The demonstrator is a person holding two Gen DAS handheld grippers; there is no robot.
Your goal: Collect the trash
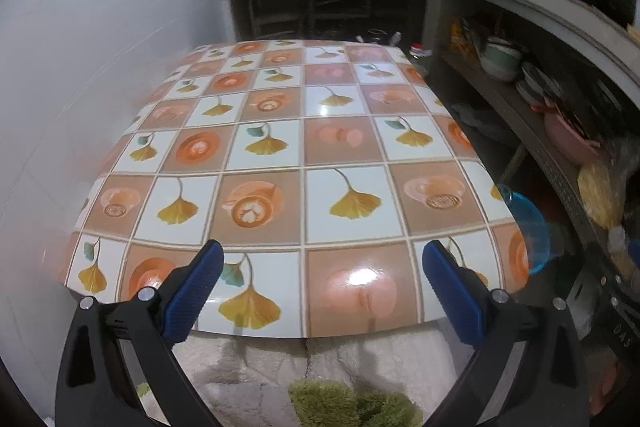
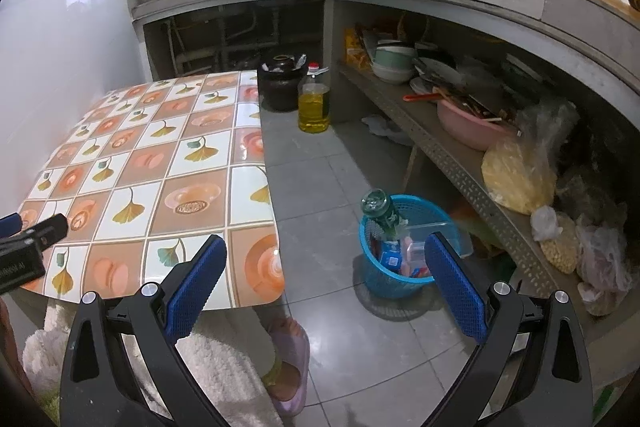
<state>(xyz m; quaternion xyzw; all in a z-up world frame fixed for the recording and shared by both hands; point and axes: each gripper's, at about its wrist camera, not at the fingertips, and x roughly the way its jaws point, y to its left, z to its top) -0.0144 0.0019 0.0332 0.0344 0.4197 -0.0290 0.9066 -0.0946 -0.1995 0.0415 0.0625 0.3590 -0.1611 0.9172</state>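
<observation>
Two grippers wide apart, empty | left gripper (image 1: 322, 277) over counter (image 1: 280, 147) | right gripper (image 2: 326, 273): blue trash basket (image 2: 384, 279) at 1 o'clock, holding bottle (image 2: 382, 213)

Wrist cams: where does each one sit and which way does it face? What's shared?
Left wrist: on the left claw, facing forward across the tiled table; both blue fingers show, spread apart.
Right wrist: on the right claw, aimed past the table's corner at the blue basket on the floor; spread fingers, a slippered foot and the left claw's tip show.
Shared: table, basket, counter shelves.
</observation>
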